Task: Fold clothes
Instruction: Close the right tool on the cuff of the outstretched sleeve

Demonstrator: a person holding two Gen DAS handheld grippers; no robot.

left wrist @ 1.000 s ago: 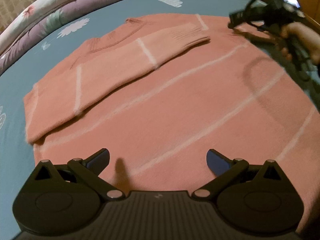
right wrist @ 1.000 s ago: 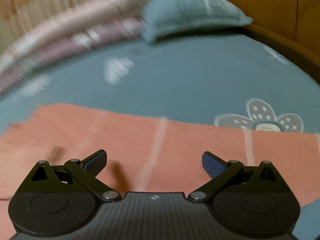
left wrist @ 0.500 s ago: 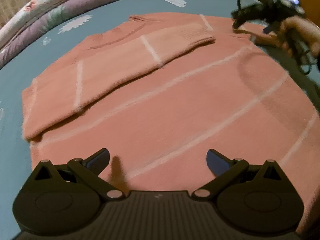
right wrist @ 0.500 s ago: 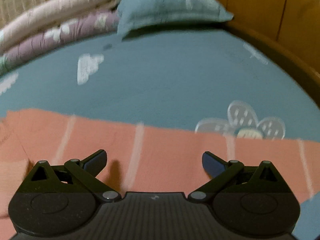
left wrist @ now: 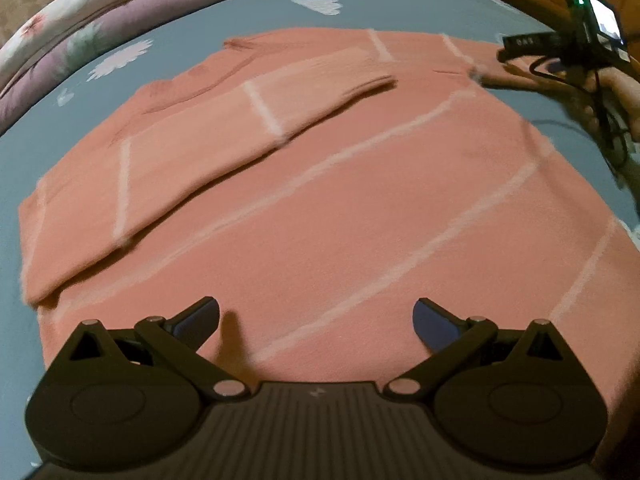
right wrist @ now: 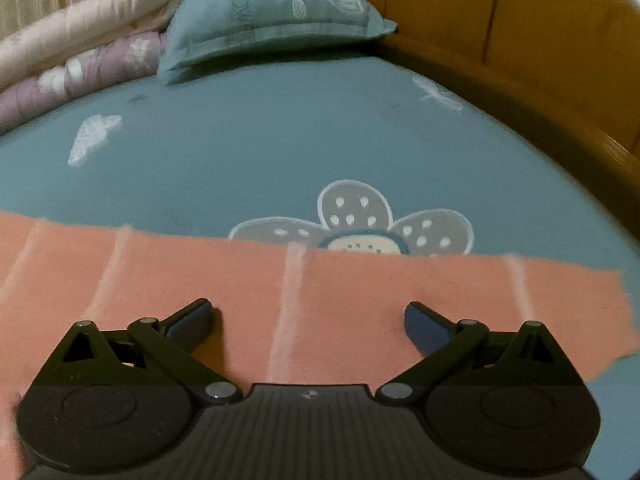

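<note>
Sweater (left wrist: 340, 200), salmon-pink with thin white lines, lies spread flat on a bed covered by a teal sheet (right wrist: 260, 152) printed with flowers. One sleeve (left wrist: 224, 136) is folded across the body; the other sleeve (right wrist: 320, 292) stretches out straight over the sheet. The left tongs (left wrist: 316, 316) hover over the sweater's lower part, their tips wide apart and holding nothing. The right tongs (right wrist: 308, 316) sit low over the outstretched sleeve, tips also spread wide and empty; whether they touch the fabric cannot be told. In the left wrist view, the person's hand (left wrist: 616, 96) grips the right tool at the far right. A teal pillow (right wrist: 272, 12) and a rolled floral quilt (left wrist: 100, 40) lie at the bed's far edge, beside a wooden bed frame (right wrist: 520, 80).
</note>
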